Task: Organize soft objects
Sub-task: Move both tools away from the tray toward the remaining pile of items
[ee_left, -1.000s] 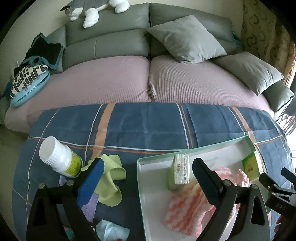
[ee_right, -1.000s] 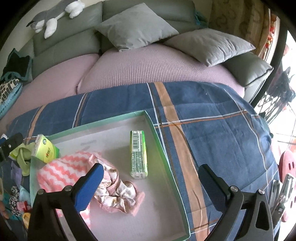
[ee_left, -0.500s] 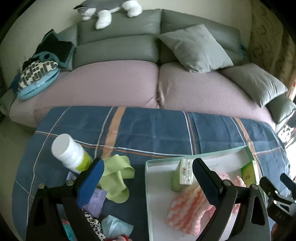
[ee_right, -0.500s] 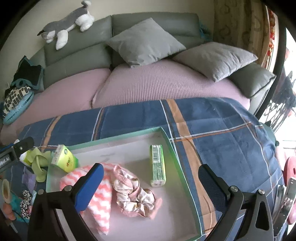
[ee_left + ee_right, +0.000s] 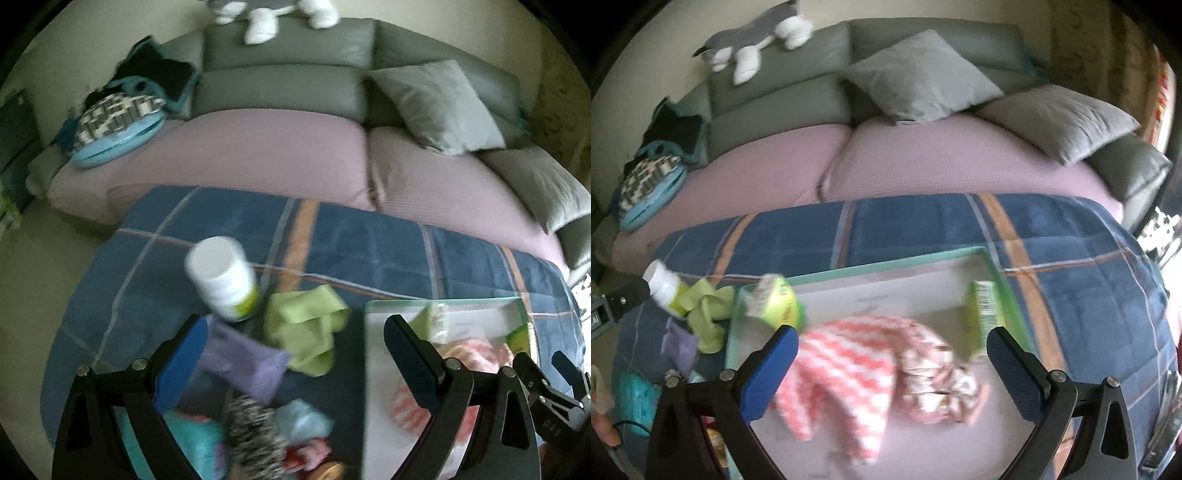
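A green-rimmed white tray [image 5: 894,266] lies on a blue plaid blanket [image 5: 1071,236]. In it are a pink-and-white striped cloth [image 5: 846,354], a pink floral scrunchie [image 5: 938,384], a tissue pack [image 5: 775,295] and a green box [image 5: 984,302]. My right gripper [image 5: 892,358] is open and empty above the striped cloth. My left gripper [image 5: 295,350] is open and empty above a loose pile left of the tray: a lime-green cloth [image 5: 306,325], a purple cloth [image 5: 243,365], a black-and-white item [image 5: 251,435] and a teal item [image 5: 195,443].
A white bottle [image 5: 225,277] with a green label stands by the lime cloth. Behind the blanket is a sofa with pink seat covers [image 5: 258,155], grey cushions [image 5: 916,81], a plush toy [image 5: 757,40] and a patterned blue cushion [image 5: 114,122].
Both grippers have pulled back and swung left. The left pile now sits between the left fingers, and the tray has slid right in that view. Both stay open.
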### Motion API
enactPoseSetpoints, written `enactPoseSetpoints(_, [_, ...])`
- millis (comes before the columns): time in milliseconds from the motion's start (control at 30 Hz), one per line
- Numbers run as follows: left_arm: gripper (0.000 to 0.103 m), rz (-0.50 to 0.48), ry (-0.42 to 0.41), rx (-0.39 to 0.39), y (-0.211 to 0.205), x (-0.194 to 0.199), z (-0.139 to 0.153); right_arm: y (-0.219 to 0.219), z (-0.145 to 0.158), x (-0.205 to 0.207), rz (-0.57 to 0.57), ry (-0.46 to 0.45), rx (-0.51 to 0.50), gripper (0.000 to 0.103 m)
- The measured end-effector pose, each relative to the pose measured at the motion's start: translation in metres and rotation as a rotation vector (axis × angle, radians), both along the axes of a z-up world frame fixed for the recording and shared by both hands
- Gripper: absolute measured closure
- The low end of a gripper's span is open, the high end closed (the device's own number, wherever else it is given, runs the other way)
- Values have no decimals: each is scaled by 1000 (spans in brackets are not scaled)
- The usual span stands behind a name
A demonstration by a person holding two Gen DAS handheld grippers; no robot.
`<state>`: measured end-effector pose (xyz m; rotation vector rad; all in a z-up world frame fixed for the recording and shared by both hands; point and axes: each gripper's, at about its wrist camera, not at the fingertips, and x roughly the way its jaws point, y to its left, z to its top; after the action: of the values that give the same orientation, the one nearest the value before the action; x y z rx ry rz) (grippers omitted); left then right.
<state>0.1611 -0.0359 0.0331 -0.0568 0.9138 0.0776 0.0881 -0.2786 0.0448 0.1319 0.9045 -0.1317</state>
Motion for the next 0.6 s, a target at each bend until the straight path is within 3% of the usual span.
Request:
enactPoseSetpoints(333, [7, 131, 57, 7, 74, -28, -1, 75, 2, 1, 211, -17, 47, 0])
enactPoseSetpoints(600, [7, 107, 147, -32, 111, -30, -11, 119, -10, 1, 327, 12, 52, 4])
